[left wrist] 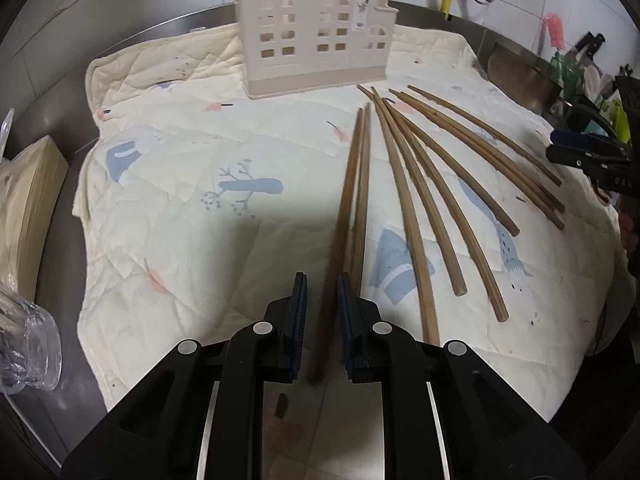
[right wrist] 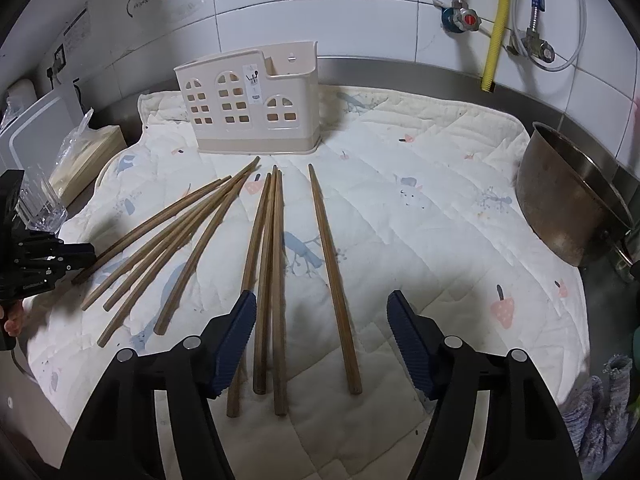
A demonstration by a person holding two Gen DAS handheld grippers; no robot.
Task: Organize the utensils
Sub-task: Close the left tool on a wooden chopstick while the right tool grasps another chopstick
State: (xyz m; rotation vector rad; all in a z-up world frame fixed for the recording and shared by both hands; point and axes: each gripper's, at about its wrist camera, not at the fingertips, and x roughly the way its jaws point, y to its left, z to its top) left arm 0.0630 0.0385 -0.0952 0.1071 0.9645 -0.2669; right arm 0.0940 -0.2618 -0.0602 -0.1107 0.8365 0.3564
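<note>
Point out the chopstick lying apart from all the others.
The lone chopstick lies farthest right in the right wrist view, between the right gripper's open fingers; the rest lie clustered further left.

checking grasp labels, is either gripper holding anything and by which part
The left gripper is closed on one brown wooden chopstick near its thick end. The right gripper is open, holding nothing.

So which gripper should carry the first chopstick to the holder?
Left. The left gripper has its fingers nearly closed around a chopstick. The right gripper is wide open over the others, gripping nothing. The holder stands empty ahead.
</note>
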